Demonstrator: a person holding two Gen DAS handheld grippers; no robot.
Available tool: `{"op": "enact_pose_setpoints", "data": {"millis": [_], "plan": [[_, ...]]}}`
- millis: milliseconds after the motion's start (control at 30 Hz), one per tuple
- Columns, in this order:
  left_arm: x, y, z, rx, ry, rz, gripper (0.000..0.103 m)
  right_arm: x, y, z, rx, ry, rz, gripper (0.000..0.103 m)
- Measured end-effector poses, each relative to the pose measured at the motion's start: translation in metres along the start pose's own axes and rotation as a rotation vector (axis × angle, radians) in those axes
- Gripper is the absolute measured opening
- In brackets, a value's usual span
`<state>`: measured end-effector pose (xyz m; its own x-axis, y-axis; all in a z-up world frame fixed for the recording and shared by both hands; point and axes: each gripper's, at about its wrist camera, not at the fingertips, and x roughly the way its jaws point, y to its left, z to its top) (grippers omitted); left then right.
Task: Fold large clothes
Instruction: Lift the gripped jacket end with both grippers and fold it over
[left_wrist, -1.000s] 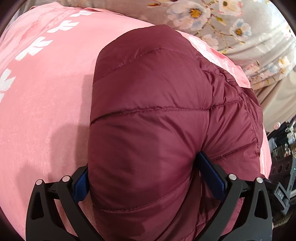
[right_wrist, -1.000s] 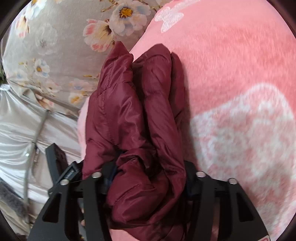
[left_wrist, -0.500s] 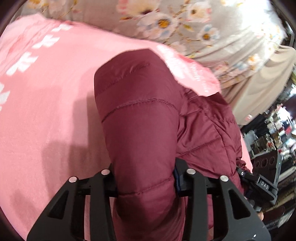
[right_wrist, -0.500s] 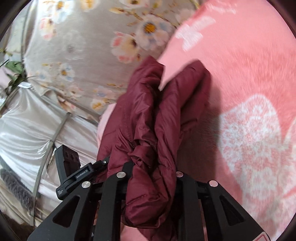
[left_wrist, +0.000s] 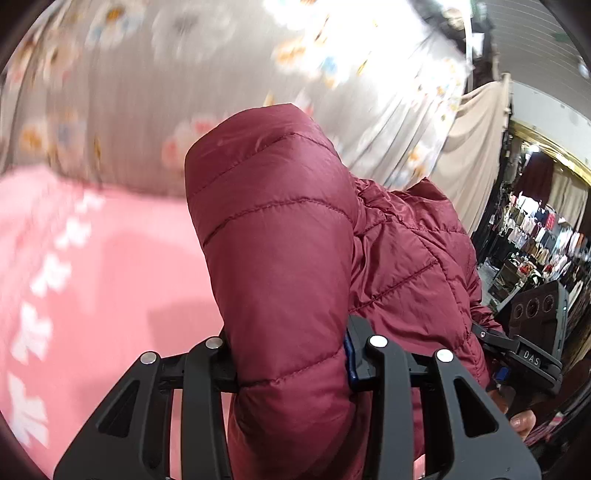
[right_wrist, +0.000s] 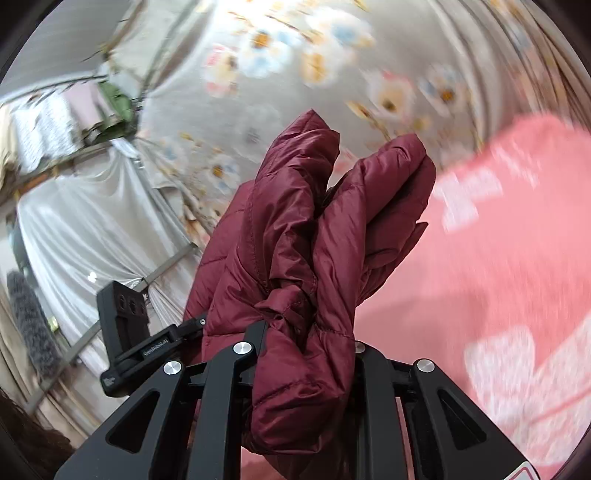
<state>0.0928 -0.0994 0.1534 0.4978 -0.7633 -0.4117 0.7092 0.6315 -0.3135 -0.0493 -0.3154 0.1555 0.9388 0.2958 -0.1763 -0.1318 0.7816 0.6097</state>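
maroon quilted jacket (left_wrist: 280, 258), pink blanket (left_wrist: 110, 277) with white motifs, grey floral curtain (right_wrist: 332, 66), black claws

Floral grey curtain (left_wrist: 155, 85), pink blanket (right_wrist: 498, 266), white drapes (right_wrist: 92, 221)

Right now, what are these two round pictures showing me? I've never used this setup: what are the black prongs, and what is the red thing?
Each picture comes from a camera on a hand-held gripper, looking forward along its two black fingers. A person holds one in each hand; no robot arm is there. The left gripper is shut on a dark red padded jacket. The right gripper is shut on a bunched part of the same jacket. A pink blanket with white patterns covers the surface under the jacket, and a blurred grey flowered curtain hangs behind. Each view shows the other gripper at its edge.
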Motion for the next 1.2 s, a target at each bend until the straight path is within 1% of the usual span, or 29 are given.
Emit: {"op": "enact_pose_setpoints", "data": {"millis": [100,267,300,367,467,600,700,867,1100,1200], "plan": [[-0.03,-0.001,0.017,0.057,-0.073,0.01,0.036,0.002,0.031,0.014,-0.098,-0.04,-0.009,0.017],[-0.063,0.014,0.043,0.128,-0.197,0.041,0.037,0.028,0.068,0.034,-0.196,-0.078,0.036,0.017],[-0.067,0.019,0.046,0.133,-0.213,0.045,0.037,0.031,0.069,0.036,-0.206,-0.081,0.048,0.017],[-0.074,0.038,0.053,0.134,-0.249,0.054,0.038,0.052,0.074,0.04,-0.224,-0.083,0.072,0.017],[-0.069,0.07,0.057,0.113,-0.262,0.06,0.038,0.086,0.078,0.042,-0.249,-0.063,0.079,0.017],[-0.058,0.113,0.059,0.082,-0.239,0.085,0.038,0.136,0.068,0.037,-0.245,-0.014,0.068,0.017],[-0.035,0.152,0.055,0.056,-0.206,0.109,0.038,0.175,0.054,0.027,-0.23,0.029,0.048,0.017],[0.015,0.211,0.033,0.009,-0.121,0.138,0.038,0.232,0.02,0.004,-0.185,0.103,0.005,0.017],[0.08,0.262,-0.001,-0.034,-0.004,0.171,0.038,0.296,-0.038,-0.035,-0.089,0.2,-0.062,0.017],[0.107,0.281,-0.021,-0.061,0.062,0.188,0.038,0.316,-0.059,-0.052,-0.06,0.247,-0.098,0.017]]}}
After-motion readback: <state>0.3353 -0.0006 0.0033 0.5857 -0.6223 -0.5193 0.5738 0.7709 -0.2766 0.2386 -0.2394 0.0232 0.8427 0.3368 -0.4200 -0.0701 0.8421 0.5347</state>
